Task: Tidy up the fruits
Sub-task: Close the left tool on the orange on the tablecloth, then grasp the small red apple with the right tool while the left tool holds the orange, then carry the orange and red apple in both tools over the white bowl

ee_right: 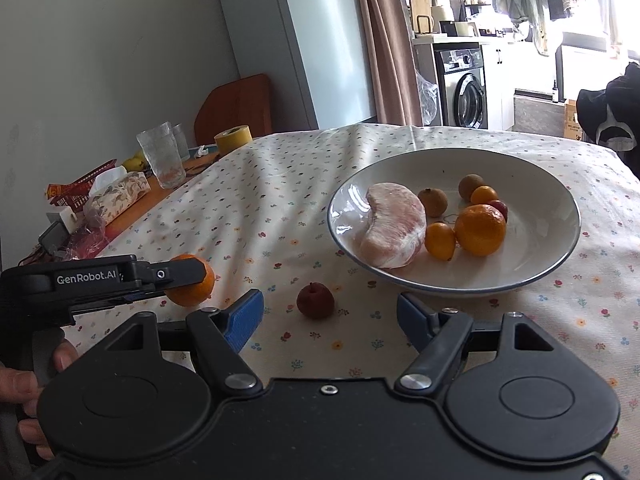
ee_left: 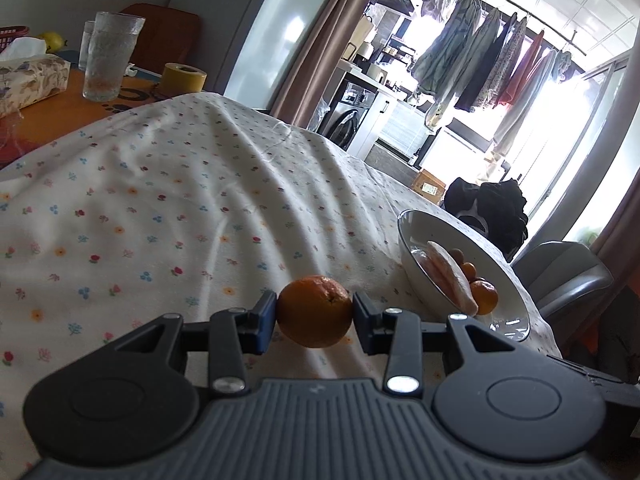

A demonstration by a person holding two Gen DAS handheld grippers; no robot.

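We've got the white bowl (ee_right: pixel 556 264) on the floral tablecloth (ee_left: pixel 168 184). Left of it, our left gripper (ee_left: pixel 315 314) is clamped on an orange (ee_left: pixel 315 311). Right gripper (ee_right: pixel 330 312) gapes wide just before the bowl, around a small red fruit (ee_right: pixel 315 300).

The left wrist view sits low and close over the white floral-print tablecloth (ee_left: pixel 168 200), looking across the table toward the hanging laundry (ee_left: pixel 492 52) by the bright windows. The right wrist view rides a bit higher and further back, angled down at the same table, facing the silver washing machine (ee_right: pixel 464 88). Both catch the wide white ceramic bowl (ee_left: pixel 516 300) (ee_right: pixel 552 248), the ribbed clear drinking glass (ee_left: pixel 110 56) (ee_right: pixel 160 158) and the yellow tape roll (ee_left: pixel 183 77) (ee_right: pixel 233 139)
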